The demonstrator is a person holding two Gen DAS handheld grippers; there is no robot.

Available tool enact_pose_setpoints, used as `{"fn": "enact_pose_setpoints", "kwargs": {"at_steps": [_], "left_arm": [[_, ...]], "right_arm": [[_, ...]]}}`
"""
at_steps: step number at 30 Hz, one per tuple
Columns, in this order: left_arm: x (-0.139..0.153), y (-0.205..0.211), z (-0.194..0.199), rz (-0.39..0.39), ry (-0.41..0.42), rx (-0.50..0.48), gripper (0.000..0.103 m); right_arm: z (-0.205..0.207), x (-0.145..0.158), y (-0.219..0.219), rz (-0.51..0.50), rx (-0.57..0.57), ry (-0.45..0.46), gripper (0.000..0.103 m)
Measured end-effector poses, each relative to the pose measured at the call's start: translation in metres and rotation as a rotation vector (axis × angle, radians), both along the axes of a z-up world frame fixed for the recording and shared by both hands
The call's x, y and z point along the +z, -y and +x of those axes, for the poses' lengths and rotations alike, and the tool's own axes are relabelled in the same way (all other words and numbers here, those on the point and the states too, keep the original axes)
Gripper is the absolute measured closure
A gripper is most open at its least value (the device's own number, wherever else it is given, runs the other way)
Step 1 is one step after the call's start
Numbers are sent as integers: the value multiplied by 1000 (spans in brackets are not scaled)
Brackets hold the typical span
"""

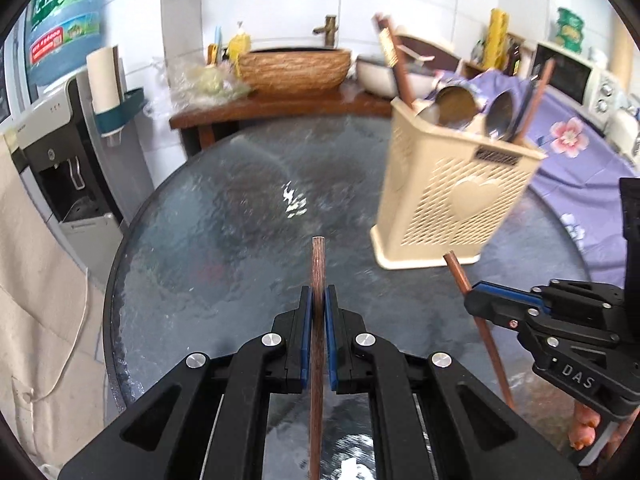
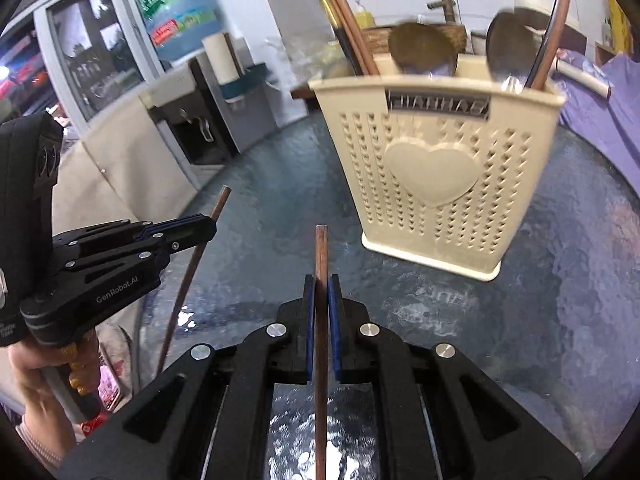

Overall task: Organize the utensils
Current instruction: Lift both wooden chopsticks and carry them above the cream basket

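My left gripper (image 1: 319, 294) is shut on a brown chopstick (image 1: 318, 264) that sticks out ahead over the glass table (image 1: 208, 240). My right gripper (image 2: 321, 284) is shut on a second brown chopstick (image 2: 321, 252). Each gripper shows in the other's view: the right one (image 1: 480, 300) with its chopstick (image 1: 456, 268), the left one (image 2: 204, 228) with its chopstick (image 2: 220, 204). A beige perforated utensil holder (image 1: 452, 196) with a heart stands ahead to the right, also in the right wrist view (image 2: 436, 172). It holds spoons (image 2: 424, 48) and several chopsticks (image 2: 352, 32).
A water dispenser (image 1: 60, 152) stands left of the round table. A wooden bench with a woven basket (image 1: 296, 70) is behind it. A purple floral cloth (image 1: 568, 140) and a microwave (image 1: 568, 68) lie to the right.
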State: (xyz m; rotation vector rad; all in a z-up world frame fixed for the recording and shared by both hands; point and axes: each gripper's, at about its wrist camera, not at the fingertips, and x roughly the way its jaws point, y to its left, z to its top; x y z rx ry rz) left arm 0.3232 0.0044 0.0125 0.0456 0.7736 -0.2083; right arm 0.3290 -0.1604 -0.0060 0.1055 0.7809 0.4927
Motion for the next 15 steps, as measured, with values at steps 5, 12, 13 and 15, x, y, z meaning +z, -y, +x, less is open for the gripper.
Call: {"fn": "enact_pose_setpoints", "kwargs": {"at_steps": [5,12,13,15], "left_arm": [[26,9,-19,-22,62,-31,97],[52,18,-40,-64,129,-73,97],[56,19,-42,-68,138,-79,97],[64,23,-47,-82,155,-94,97]], "right_arm": [[-24,26,19,63,19,58,96],[-50,62,40,121,40,161,96],[-53,66,43,133,41,172,96],[-57,74,46,146,43,194,96]]}}
